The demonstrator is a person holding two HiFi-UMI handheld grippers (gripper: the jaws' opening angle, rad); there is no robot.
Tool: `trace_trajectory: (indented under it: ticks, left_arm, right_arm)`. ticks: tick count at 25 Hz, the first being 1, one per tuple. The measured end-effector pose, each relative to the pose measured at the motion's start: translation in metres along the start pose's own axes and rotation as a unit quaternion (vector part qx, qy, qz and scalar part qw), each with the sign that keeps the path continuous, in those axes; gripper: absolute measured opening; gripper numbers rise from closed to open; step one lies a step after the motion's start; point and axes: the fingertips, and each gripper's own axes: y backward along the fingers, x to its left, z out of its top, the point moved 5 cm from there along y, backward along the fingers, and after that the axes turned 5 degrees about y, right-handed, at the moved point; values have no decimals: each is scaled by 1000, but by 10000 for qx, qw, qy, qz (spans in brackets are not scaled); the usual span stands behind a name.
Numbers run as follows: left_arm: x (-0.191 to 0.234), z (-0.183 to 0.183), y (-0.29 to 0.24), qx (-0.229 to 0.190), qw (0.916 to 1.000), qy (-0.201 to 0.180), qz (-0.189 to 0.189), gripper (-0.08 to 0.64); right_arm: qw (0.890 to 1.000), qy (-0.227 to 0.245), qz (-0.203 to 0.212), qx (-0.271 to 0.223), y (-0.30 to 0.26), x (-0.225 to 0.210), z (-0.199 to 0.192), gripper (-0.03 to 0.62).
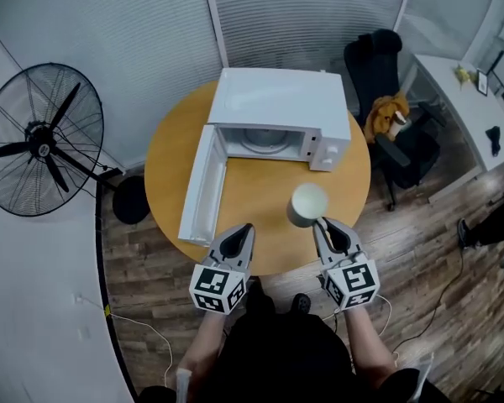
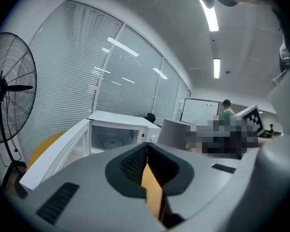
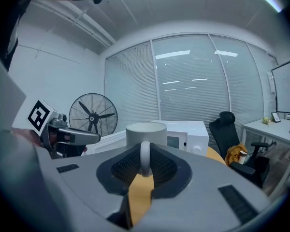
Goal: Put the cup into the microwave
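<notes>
Right tool (image 1: 323, 223) grips cup (image 1: 307, 206) handle between table (image 1: 277, 259) edge and open microwave (image 1: 277, 107).

"Is it bright in here?"

"Yes. Long lamps (image 2: 210, 14) on the ceiling shine white, and they glare on the blinds (image 3: 193, 91)."

"Any shadows?"

"Only faint, soft ones."

"Is it all sharp?"

"The cup (image 3: 146, 129) is. In the gripper views the edges bend round and go dark, and one patch is blurred into blocks."

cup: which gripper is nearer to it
Right. The right gripper grips the cup by its handle; the left gripper is apart, off to its left.
</notes>
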Motion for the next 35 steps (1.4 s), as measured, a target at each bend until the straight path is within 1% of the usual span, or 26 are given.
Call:
trace_trajectory:
  ticks: [3,12,17,22,27,35]
  left_arm:
    - [16,4,-6,4,9999,-30,-112,-2]
    - [53,8,-18,70,9989,-82,-466,-2]
    - [63,3,-22,146,9979,-74,-631,-2]
    - [65,0,-25,211,9972,-22,-723,-2]
    - [68,0,-30,233,9972,-7,-709,-2]
    - [80,3,-45,221,9989,94,-408,-2]
  right_arm:
    - [10000,2,-35,8,-17,7,3,54]
    - [9994,-76,-329,50,-57,26,4,54]
    - [9990,-85,-412,140,-73,37,0,54]
    - [9987,57,-434,250,-89,42,-5,54]
    - [9987,72,-398,302,-105,36,-11,54]
    - [9990,94,-199,395,-136,20,-24,54]
